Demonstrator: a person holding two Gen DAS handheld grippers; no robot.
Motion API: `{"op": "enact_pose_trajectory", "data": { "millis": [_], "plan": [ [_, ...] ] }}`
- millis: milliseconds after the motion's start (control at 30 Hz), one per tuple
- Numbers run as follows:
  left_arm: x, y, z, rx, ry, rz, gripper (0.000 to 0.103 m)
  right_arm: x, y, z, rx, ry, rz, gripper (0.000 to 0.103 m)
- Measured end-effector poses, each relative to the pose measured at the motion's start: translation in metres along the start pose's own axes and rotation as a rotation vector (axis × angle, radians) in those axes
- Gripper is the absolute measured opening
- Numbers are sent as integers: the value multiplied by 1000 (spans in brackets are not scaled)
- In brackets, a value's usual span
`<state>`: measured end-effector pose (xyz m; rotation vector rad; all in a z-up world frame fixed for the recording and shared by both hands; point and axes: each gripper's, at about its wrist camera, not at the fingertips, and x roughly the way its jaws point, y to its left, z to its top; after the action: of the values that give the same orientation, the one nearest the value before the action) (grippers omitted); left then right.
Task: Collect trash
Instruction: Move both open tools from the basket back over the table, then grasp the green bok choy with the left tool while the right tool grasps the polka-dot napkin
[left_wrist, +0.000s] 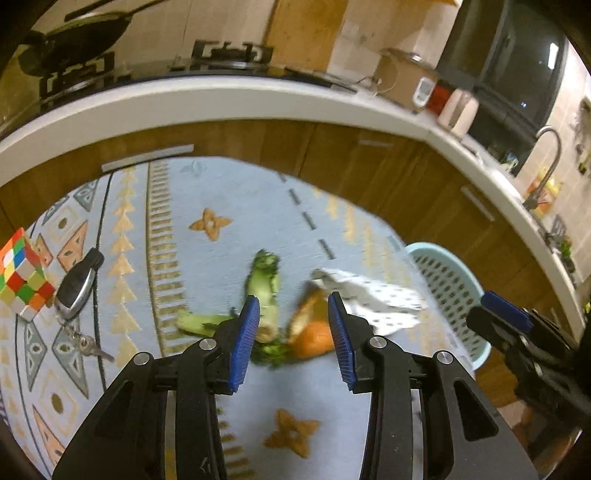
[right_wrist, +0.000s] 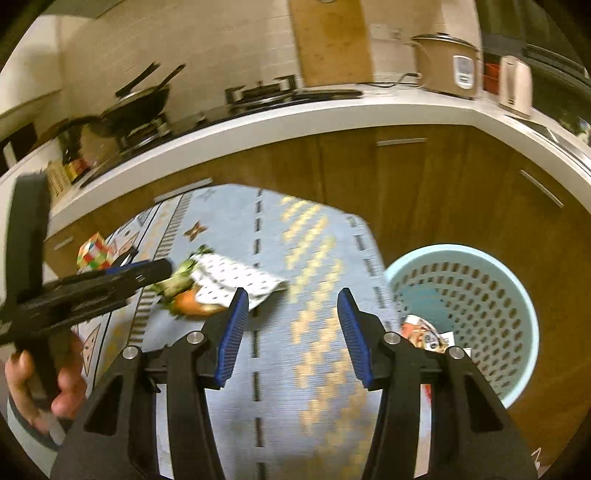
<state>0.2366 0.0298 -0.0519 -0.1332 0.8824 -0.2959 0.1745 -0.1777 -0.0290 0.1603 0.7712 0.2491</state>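
i'm holding my left gripper (left_wrist: 293, 306) with its jaws apart and empty, hovering above the green vegetable scraps (left_wrist: 263, 291), orange peel (left_wrist: 314, 338) and spotted napkin (left_wrist: 373, 301) lying together on the patterned mat (left_wrist: 221, 192). my right gripper (right_wrist: 291, 306) is also gaping empty over the mat, just beside the pale blue basket (right_wrist: 517, 295), which is holding a wrapper (right_wrist: 424, 332).

No text, brand or number can be read in either view. The white control panel (right_wrist: 463, 72) on the rice cooker (right_wrist: 441, 62) at the back of the desk carries markings too small and blurred to make out. The printed wrapper (right_wrist: 421, 332) inside the light-blue basket (right_wrist: 517, 306) shows red and dark print — nothing legible. The packets (right_wrist: 61, 173) at the desk's left end are likewise only a blur of colour.
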Motion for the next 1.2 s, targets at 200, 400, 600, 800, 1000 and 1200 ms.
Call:
{"op": "enact_pose_trajectory", "data": {
  "millis": [200, 400, 600, 800, 1000, 1200],
  "plan": [
    [28, 9, 8, -12, 75, 74, 36, 3, 17, -3, -61, 6, 35, 46],
    [43, 15, 8, -34, 119, 95, 30, 13, 23, -2, -115, 36, 52, 47],
    [34, 18, 1, -82, 45, 82, 20, 32, 33, 5, -157, 63, 53, 47],
    [11, 27, -6, -109, -65, 33, 20, 60, 42, 14, -214, 112, 51, 47],
    [13, 35, -13, -133, -100, -22, 20, 88, 44, 12, -227, 167, 52, 47],
    [19, 35, -16, -144, -95, -43, 20, 91, 39, 12, -195, 157, 36, 40]
  ]
}}
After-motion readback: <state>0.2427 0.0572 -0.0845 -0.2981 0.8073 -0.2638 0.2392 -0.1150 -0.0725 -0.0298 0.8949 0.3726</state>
